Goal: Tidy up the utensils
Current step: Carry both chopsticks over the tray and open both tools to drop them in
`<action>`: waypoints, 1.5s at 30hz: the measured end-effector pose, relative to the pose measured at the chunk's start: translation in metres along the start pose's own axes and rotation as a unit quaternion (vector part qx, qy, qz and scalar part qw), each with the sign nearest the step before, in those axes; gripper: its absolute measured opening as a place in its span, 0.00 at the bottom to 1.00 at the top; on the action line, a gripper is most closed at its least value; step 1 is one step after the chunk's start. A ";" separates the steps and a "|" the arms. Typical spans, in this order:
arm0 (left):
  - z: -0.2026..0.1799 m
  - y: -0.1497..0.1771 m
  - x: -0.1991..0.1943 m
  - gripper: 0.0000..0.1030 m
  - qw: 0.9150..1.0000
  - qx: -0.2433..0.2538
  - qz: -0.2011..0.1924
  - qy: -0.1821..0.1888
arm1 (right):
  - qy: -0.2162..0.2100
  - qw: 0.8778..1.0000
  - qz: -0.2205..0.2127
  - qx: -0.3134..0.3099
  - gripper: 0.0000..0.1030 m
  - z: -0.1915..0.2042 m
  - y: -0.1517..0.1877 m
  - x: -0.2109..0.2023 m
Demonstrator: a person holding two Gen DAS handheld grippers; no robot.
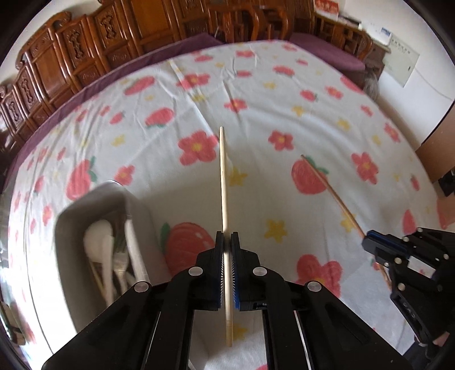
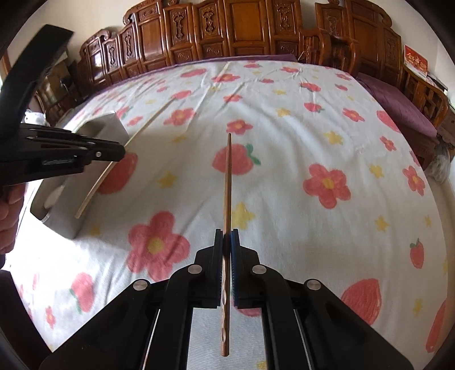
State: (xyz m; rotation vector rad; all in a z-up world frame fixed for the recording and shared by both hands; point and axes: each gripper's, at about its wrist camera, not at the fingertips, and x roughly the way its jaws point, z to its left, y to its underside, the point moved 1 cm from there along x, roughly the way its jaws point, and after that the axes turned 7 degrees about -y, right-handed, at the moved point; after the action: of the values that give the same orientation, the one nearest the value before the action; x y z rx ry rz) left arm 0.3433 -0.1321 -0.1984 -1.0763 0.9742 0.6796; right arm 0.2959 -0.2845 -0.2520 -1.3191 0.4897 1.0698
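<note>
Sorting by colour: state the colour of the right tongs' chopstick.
Dark reddish-brown chopstick, clearest in the right wrist view.

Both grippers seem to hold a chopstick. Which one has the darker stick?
The right gripper holds the darker one: a reddish-brown chopstick with carved notches near its end. The left gripper's chopstick is pale and plain.

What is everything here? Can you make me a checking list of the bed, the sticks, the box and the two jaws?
Surface: floral bedspread, white with strawberries and flowers.
Job's things: pale chopstick and dark chopstick, each held off the bedspread; grey utensil box with a white spoon and other utensils inside.
Clutter: nothing seen.
Grippers: left gripper jaws shut on the pale chopstick; right gripper jaws shut on the dark chopstick.
Cables: nothing seen.
Surroundings: carved wooden headboard, wooden chair.
</note>
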 end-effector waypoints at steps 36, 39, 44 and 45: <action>0.133 0.065 -0.013 0.04 0.994 -0.106 -0.025 0.007 | -0.080 0.992 -0.039 -0.087 0.06 0.158 -0.062 -0.015; 0.135 0.071 -0.010 0.04 0.994 -0.108 -0.022 0.011 | -0.083 0.992 -0.039 -0.089 0.06 0.164 -0.064 -0.012; 0.138 0.080 -0.009 0.05 0.994 -0.109 -0.021 0.006 | -0.093 0.991 -0.037 -0.086 0.06 0.174 -0.070 -0.004; 0.139 0.082 -0.012 0.05 0.994 -0.110 -0.024 0.002 | -0.096 0.991 -0.036 -0.084 0.06 0.175 -0.072 -0.001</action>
State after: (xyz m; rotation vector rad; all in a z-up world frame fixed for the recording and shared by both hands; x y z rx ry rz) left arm 0.3127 0.0270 -0.1996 -1.2902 0.8874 0.7579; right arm 0.3088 -0.1147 -0.1702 -1.3538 0.2098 1.1840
